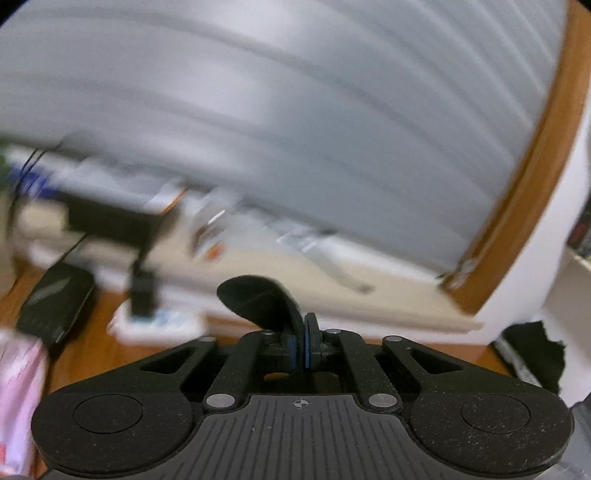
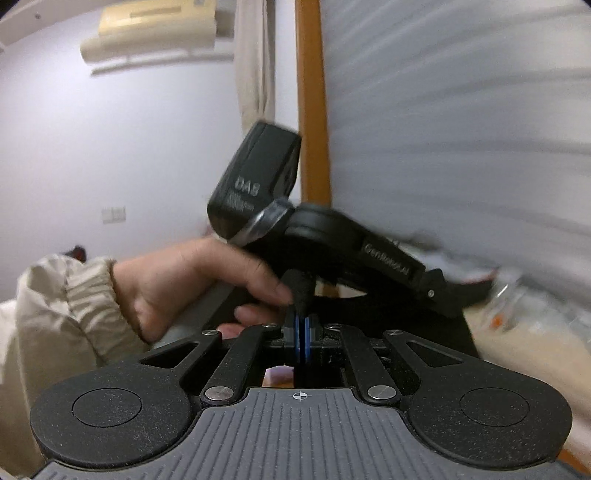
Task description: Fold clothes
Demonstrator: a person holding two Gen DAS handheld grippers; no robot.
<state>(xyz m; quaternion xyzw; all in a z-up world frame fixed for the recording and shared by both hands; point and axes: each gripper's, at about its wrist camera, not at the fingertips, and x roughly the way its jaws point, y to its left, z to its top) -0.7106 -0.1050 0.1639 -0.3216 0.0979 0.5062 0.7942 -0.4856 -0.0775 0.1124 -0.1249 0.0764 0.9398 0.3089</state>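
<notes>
On my left camera everything is smeared by motion. At the far left there is a pink blur [image 1: 16,387], then a flat black box [image 1: 55,302] on the wood floor [image 1: 92,354]. In the middle sits my left gripper [image 1: 304,322], with a curl of black cloth [image 1: 255,302] standing up from its tips. The blue pads [image 1: 293,349] are close together with a thin slit between them, and I cannot tell whether they are pinching the cloth or only touching it. Behind runs a grey ribbed panel [image 1: 295,110] with a wood frame [image 1: 535,166] along its right side. More black fabric [image 1: 535,354] lies at the right edge.

On my right camera a beige sleeve [image 2: 55,302] comes in from the left, and the left hand [image 2: 192,280] grips the handle of the left gripper, which crosses the view. Above them are an air conditioner [image 2: 147,33] and a wall switch [image 2: 113,214]. In the centre my right gripper [image 2: 301,325] is clamped on a stub of the cloth, which pokes up between its pads. To the right are the wood frame and the ribbed panel.
</notes>
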